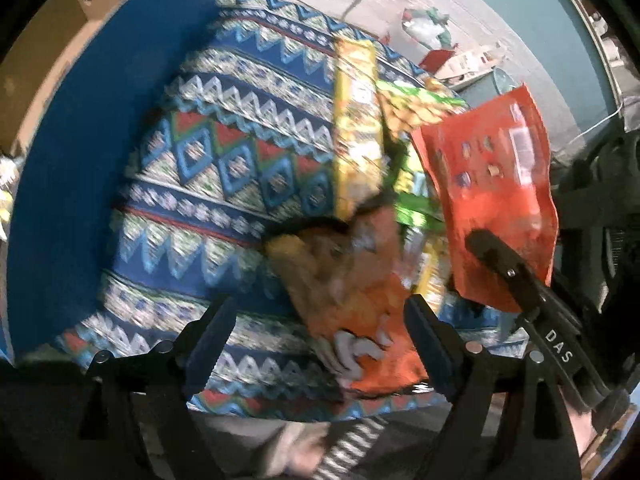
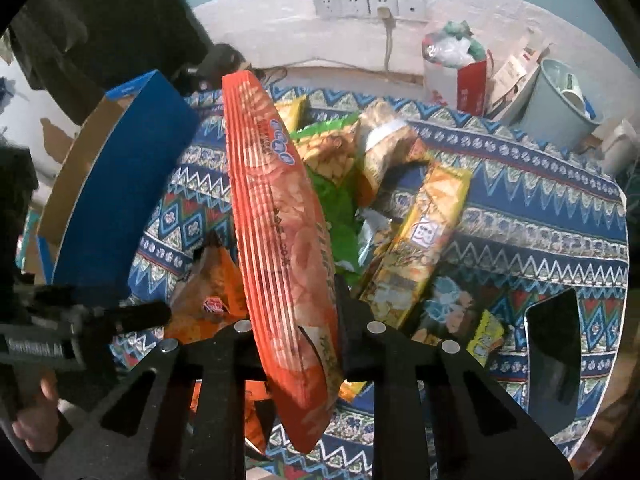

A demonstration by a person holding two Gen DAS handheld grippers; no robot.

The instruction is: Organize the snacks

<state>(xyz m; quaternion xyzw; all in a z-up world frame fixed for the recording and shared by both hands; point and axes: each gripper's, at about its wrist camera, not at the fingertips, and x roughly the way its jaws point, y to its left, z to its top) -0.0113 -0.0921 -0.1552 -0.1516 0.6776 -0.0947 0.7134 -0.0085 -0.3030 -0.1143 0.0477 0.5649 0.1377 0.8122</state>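
Observation:
My right gripper [image 2: 298, 308] is shut on a red-orange snack bag [image 2: 280, 216] and holds it upright above the table; it also shows in the left wrist view [image 1: 492, 184] with the right gripper [image 1: 496, 252] on it. My left gripper [image 1: 316, 336] is open, its fingers either side of an orange chip bag [image 1: 352, 292] lying on the patterned cloth [image 1: 224, 152]. The left gripper's tip [image 2: 140, 316] sits beside that orange bag [image 2: 212, 284] in the right wrist view. A pile of snacks lies beyond: a long yellow pack [image 2: 424, 236], a green bag [image 2: 332, 200], a tan pack [image 2: 384, 148].
An open blue cardboard box [image 2: 120, 184] stands at the table's left; its blue wall [image 1: 92, 128] fills the left wrist view's left side. A dark phone [image 2: 554, 364] lies at the table's right. A grey bin [image 2: 560, 100] and a stuffed bag [image 2: 456, 68] stand behind by the wall.

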